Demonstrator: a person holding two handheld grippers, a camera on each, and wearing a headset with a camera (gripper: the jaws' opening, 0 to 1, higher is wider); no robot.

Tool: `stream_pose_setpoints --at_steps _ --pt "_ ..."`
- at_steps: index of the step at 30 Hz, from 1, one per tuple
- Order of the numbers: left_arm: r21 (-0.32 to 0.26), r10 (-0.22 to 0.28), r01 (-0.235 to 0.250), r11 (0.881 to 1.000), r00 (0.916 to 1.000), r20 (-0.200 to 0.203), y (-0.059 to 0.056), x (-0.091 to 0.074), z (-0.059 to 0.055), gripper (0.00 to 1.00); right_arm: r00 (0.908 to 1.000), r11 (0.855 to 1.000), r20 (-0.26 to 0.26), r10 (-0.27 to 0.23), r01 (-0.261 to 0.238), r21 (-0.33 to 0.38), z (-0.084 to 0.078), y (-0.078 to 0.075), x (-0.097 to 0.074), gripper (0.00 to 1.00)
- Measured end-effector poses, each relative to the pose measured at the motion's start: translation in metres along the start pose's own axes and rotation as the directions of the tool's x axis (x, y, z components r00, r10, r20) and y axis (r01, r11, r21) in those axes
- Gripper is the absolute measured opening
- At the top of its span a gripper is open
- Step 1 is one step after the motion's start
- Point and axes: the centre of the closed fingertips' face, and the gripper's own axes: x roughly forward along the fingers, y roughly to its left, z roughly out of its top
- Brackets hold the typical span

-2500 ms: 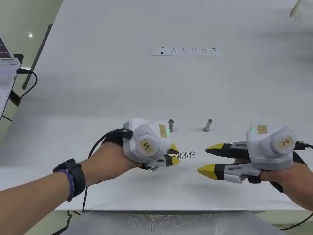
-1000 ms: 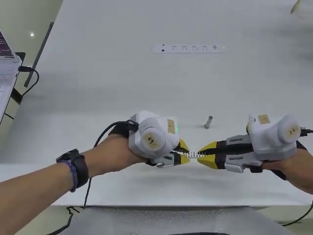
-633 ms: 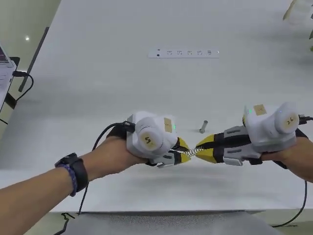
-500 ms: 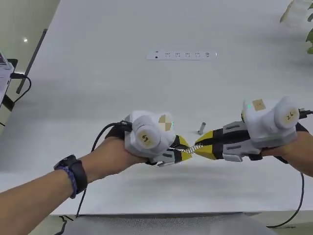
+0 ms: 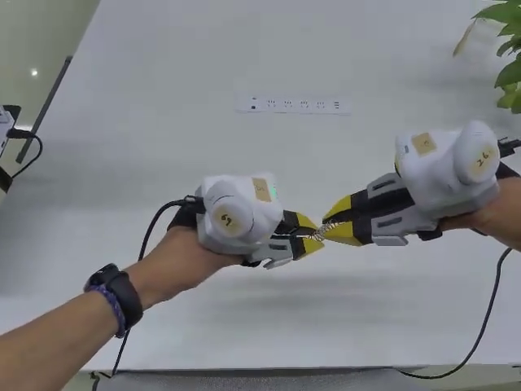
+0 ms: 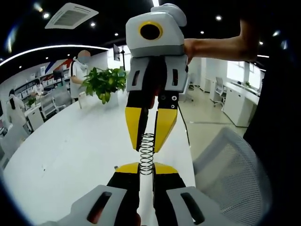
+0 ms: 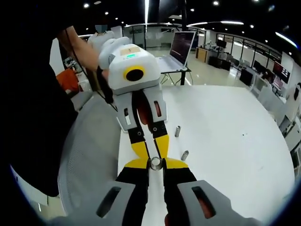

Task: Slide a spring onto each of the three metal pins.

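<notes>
Against 2.5 seconds ago, the left gripper (image 5: pixel 308 234) keeps its jaws clamped on one end of the spring (image 5: pixel 318 232). The right gripper (image 5: pixel 328 228), then spread wide and well apart, now meets it tip to tip, its jaws closed on the spring's other end. A short stretch of coil shows between the yellow tips. The spring is in the air above the white table (image 5: pixel 244 318), held at both ends.

A black cable (image 5: pixel 155 228) trails from the left gripper down over the table's near edge, which runs just below the hands. Behind the grippers the tabletop lies bare up to the power strip (image 5: pixel 293 104). In the right gripper view one metal pin (image 7: pixel 178 131) and a second pin (image 7: pixel 185 155) sit on the table beyond the tips, apart from each other. A plant (image 5: pixel 498 49) stands at the far right corner.
</notes>
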Motion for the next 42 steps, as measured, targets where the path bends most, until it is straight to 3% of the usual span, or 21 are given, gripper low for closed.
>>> stream_pose_setpoints --at_steps 19,28,36,42 --pt "-0.005 0.007 -0.007 1.0 0.9992 0.038 0.003 -0.003 0.013 0.01 0.9979 0.996 -0.059 0.026 -0.03 -0.081 0.007 -0.001 -0.008 0.09" --pt "0.005 0.002 -0.003 1.0 0.9966 0.082 0.004 -0.002 0.033 0.01 0.9919 0.985 -0.112 0.06 -0.077 -0.156 0.014 -0.001 -0.017 0.16" --pt "0.012 -0.003 0.002 1.0 0.9956 0.093 0.003 -0.006 0.04 0.01 0.9812 0.968 -0.171 0.09 -0.126 -0.219 0.012 0.004 -0.022 0.14" --pt "0.014 -0.008 0.007 1.0 0.9953 0.096 0.004 -0.008 0.042 0.01 0.9802 0.959 -0.18 0.083 -0.128 -0.254 0.014 0.002 -0.021 0.09"
